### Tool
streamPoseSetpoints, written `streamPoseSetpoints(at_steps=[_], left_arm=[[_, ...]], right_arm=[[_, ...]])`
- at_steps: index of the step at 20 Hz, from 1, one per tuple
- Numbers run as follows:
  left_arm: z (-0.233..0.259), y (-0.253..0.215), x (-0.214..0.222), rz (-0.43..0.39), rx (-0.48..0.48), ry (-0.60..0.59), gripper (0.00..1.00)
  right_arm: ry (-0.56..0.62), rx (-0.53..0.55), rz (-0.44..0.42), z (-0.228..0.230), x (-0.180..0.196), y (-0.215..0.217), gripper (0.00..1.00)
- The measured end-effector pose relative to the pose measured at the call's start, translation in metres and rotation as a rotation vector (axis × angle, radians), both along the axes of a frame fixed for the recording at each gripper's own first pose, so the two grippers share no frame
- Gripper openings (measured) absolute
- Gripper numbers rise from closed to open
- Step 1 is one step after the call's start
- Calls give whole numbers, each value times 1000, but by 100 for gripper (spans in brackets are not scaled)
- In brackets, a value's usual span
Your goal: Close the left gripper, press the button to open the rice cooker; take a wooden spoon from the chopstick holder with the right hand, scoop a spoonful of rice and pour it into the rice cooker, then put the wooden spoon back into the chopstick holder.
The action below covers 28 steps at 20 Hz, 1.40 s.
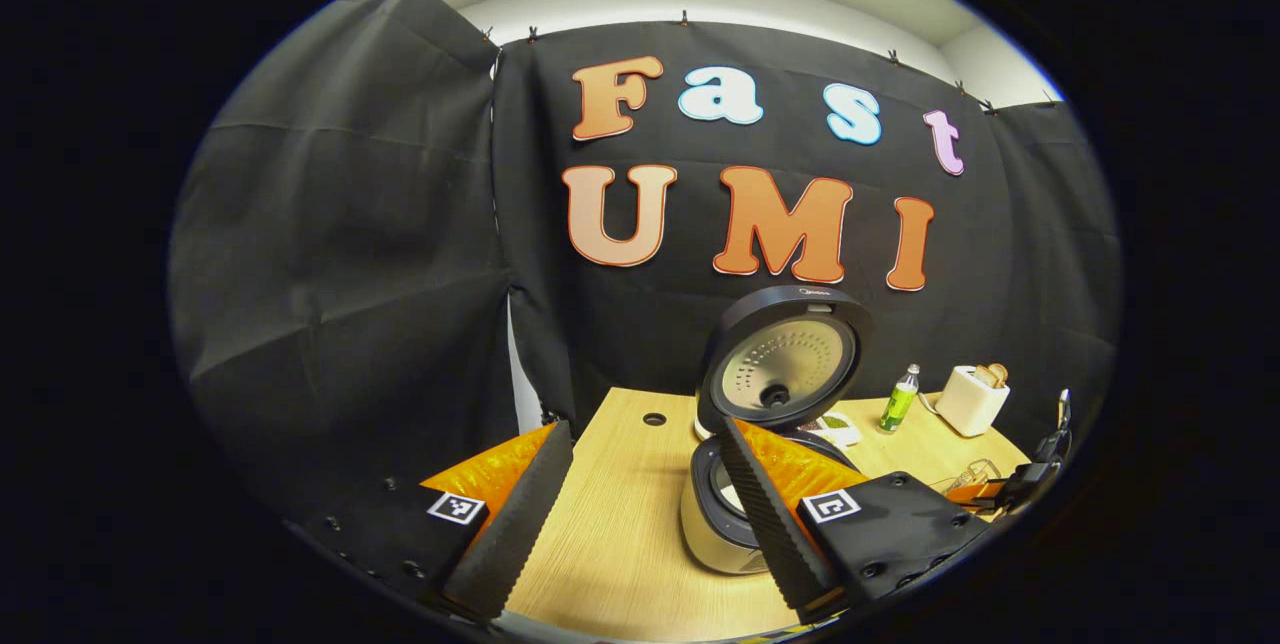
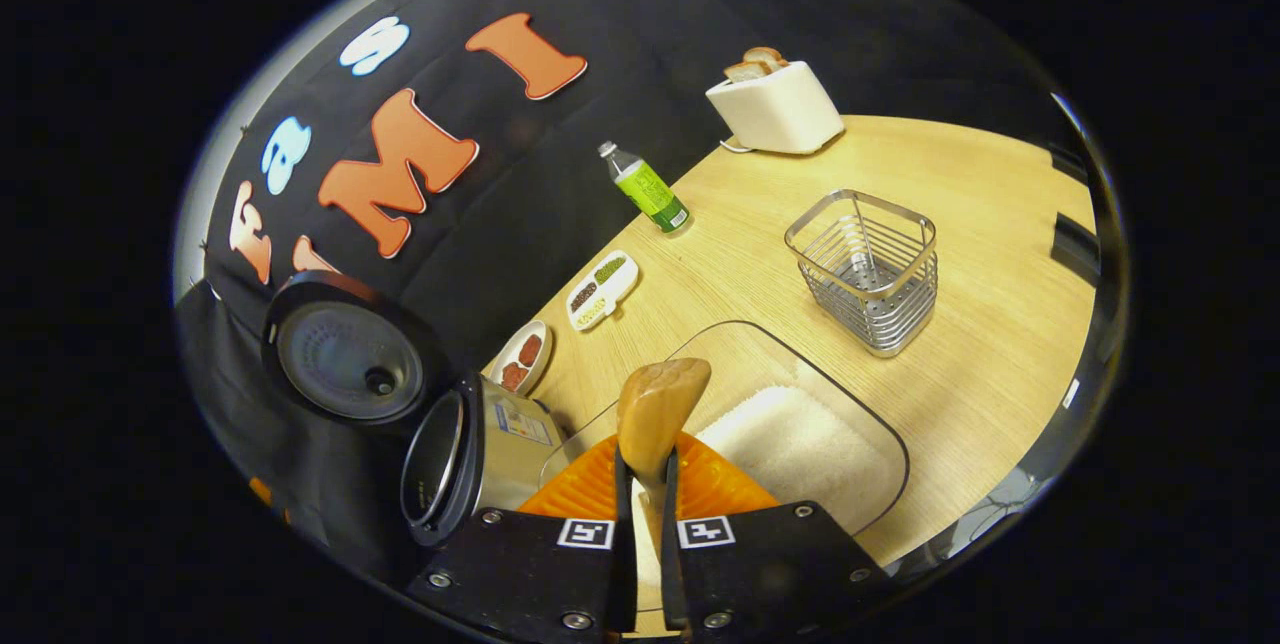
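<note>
The rice cooker (image 1: 745, 484) stands on the wooden table (image 1: 620, 524) with its lid (image 1: 782, 356) swung up and open, the inner pot exposed. The left gripper (image 1: 640, 514) hangs above the table just beside the cooker, its fingers spread wide apart with nothing between them. In the right gripper view, the right gripper (image 2: 641, 484) is clamped on the handle of the wooden spoon (image 2: 655, 414), whose bowl points forward over a clear tray (image 2: 880, 434) holding white rice (image 2: 790, 444). The wire chopstick holder (image 2: 868, 269) stands on the table beyond the tray. Farther back are a green bottle (image 2: 648, 190), a white toaster (image 2: 778, 108) with bread, and two small dishes (image 2: 600, 290) of beans beside the cooker
</note>
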<state>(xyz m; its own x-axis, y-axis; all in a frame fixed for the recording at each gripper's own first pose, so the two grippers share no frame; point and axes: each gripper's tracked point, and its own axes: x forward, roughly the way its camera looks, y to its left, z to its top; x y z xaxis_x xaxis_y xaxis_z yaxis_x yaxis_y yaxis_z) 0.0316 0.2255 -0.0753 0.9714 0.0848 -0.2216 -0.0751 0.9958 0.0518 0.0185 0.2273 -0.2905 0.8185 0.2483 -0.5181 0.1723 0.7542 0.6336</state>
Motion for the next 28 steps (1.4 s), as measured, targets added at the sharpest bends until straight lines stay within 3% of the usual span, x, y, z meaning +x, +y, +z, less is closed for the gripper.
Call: streamPoseSetpoints(at_steps=[11,17,22,28], left_arm=[[12,-5,1,4,5,-30,97],[16,-16,7,-7,1,-48,97],[16,-24,11,-11,-8,-53,97],[20,-27,6,-4,-19,-69,100]], right_arm=[[9,166,-98,29,7,-44,9],[32,316,-147,54,8,-51,9],[47,340,-167,84,17,-56,9],[-38,345,-140,154,42,-45,9]])
